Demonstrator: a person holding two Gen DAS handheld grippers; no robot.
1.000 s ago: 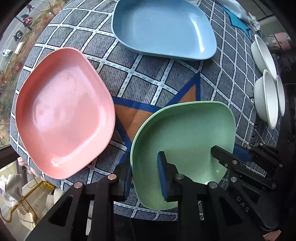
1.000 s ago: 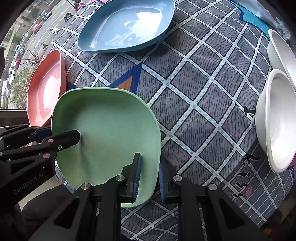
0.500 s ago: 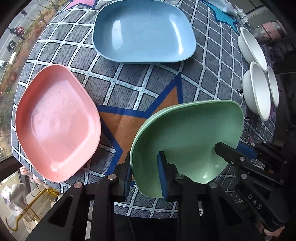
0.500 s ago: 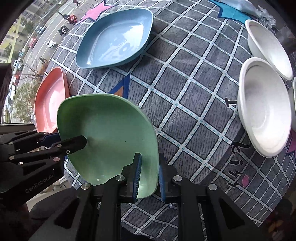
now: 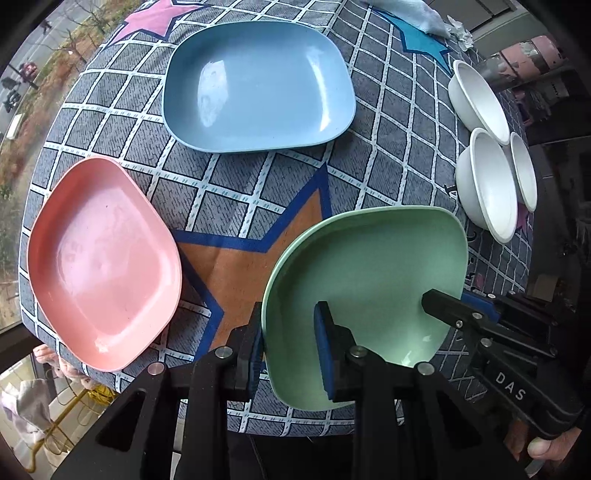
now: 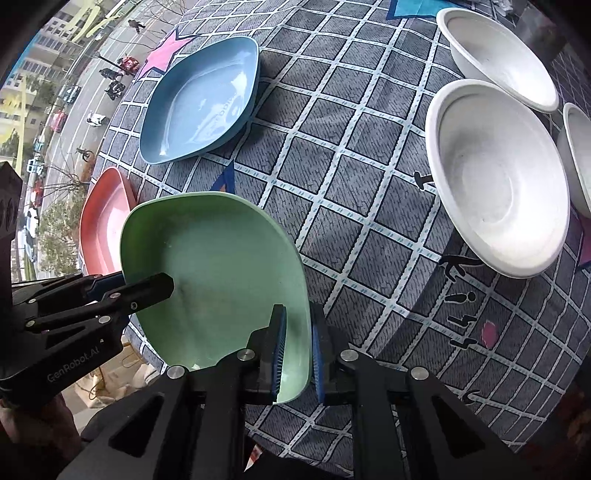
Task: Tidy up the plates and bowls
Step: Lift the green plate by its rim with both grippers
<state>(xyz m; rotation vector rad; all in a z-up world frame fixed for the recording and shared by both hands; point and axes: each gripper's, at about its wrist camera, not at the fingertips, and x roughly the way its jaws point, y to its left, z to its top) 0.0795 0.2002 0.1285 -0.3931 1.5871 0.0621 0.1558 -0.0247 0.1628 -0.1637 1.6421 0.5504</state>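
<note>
A green plate (image 5: 373, 273) is held in the air above the table by both grippers. My left gripper (image 5: 288, 350) is shut on its near left rim. My right gripper (image 6: 297, 354) is shut on its right rim; the plate (image 6: 218, 273) fills the lower left of the right wrist view. A pink plate (image 5: 99, 258) lies at the left and a blue plate (image 5: 258, 85) at the back, also seen in the right wrist view as pink plate (image 6: 103, 218) and blue plate (image 6: 201, 99).
Three white bowls (image 5: 487, 184) stand at the right edge of the table, the nearest bowl (image 6: 495, 177) large in the right wrist view. The patterned tablecloth (image 5: 236, 206) covers the table. A light cloth (image 5: 413, 18) lies at the back.
Both grippers have lifted the green plate up off the table; the table and the other dishes now look farther away.
</note>
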